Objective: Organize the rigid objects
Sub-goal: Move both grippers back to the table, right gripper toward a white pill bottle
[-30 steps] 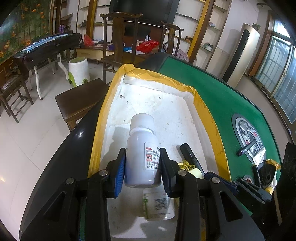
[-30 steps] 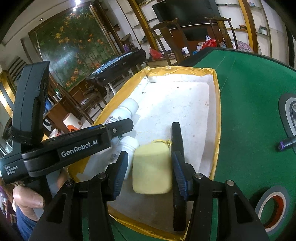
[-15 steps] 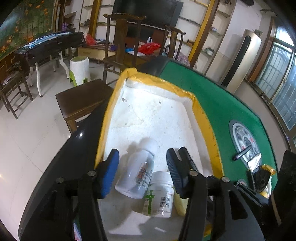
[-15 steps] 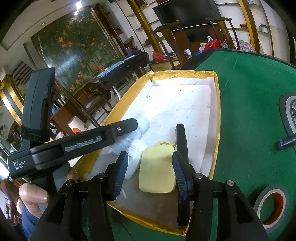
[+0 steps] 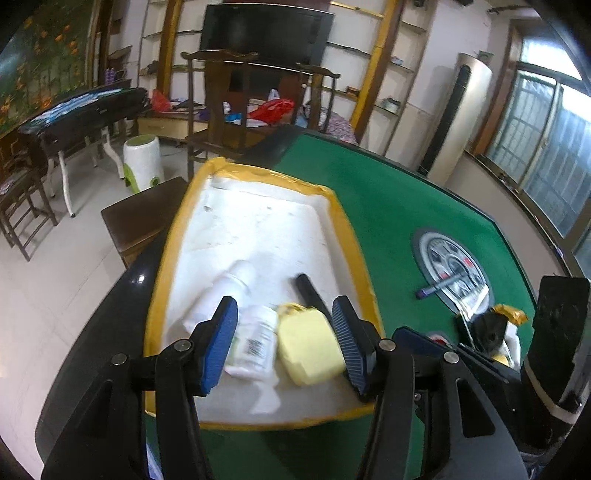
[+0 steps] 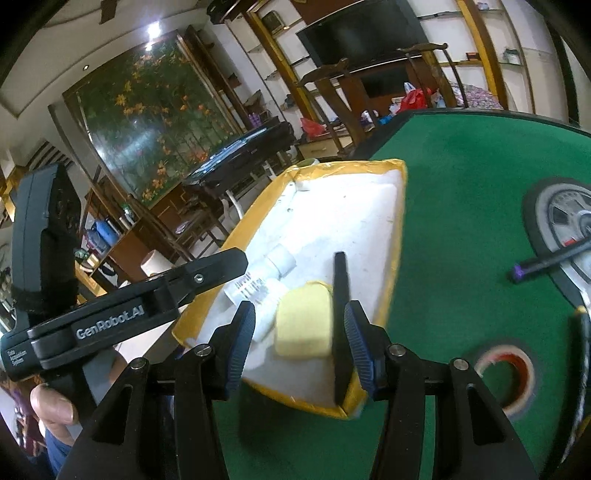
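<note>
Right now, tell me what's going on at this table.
A person with a gripper in each hand is sorting items into a white tray with yellow-taped edges on a green table. Two white bottles, a yellow block and a black bar lie inside. Both the left gripper and right gripper are open, holding nothing. A purple marker and tape roll remain outside.

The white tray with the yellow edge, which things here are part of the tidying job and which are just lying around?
Part of the job:
- tray
- two white bottles lying in it
- yellow block beside them
- black bar along the tray's right side
- purple-capped marker, tape roll, probably next

Just lying about:
- wooden chairs
- television
- white stool
</note>
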`<state>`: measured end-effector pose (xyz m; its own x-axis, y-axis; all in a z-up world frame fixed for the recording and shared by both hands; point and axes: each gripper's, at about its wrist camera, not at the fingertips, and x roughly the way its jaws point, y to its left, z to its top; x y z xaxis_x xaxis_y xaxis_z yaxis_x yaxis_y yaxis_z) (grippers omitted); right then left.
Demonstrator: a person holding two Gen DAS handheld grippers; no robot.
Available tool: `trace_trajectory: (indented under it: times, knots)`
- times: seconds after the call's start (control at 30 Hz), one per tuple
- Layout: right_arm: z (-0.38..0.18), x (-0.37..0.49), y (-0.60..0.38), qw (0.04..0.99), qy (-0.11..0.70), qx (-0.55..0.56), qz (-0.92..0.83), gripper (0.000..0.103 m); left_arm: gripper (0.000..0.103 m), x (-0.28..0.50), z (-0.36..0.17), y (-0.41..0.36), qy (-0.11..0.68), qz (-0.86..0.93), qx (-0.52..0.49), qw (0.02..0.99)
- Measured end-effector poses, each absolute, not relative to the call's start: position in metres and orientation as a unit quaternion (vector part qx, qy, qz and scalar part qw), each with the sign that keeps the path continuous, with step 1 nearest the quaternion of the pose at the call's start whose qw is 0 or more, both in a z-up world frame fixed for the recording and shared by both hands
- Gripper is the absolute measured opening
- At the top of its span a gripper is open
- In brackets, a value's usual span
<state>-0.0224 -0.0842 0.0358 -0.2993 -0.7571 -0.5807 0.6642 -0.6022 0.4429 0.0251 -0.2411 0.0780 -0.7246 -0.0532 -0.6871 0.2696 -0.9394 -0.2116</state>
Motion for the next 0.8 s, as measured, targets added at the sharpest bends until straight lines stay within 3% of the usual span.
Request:
trace_trajectory:
  times: [0.3,0.43,0.5,0.67,0.8]
  knots:
    - [0.046,-0.018,0.000,0.402,-0.086,0.375,-0.831,0.046,0.052,0.029,0.078,-0.183,0.121,-0.919,0.373,0.041]
    - [0.052,-0.020,0.058,0.359,-0.102,0.350,-0.859,0.057,0.052,0.026,0.074,-0.152,0.095,-0.918,0.384,0.019]
    - [0.055,-0.022,0.093,0.331,-0.119,0.338,-0.873,0.057,0.053,0.024,0.072,-0.136,0.080,-0.917,0.390,0.010]
    - [0.051,-0.034,0.173,0.252,-0.165,0.317,-0.899,0.059,0.074,0.015,0.061,-0.094,0.035,-0.915,0.401,-0.007]
    - [0.042,-0.047,0.214,0.207,-0.225,0.328,-0.894,0.063,0.077,0.003,0.049,-0.077,0.000,-0.908,0.420,-0.002]
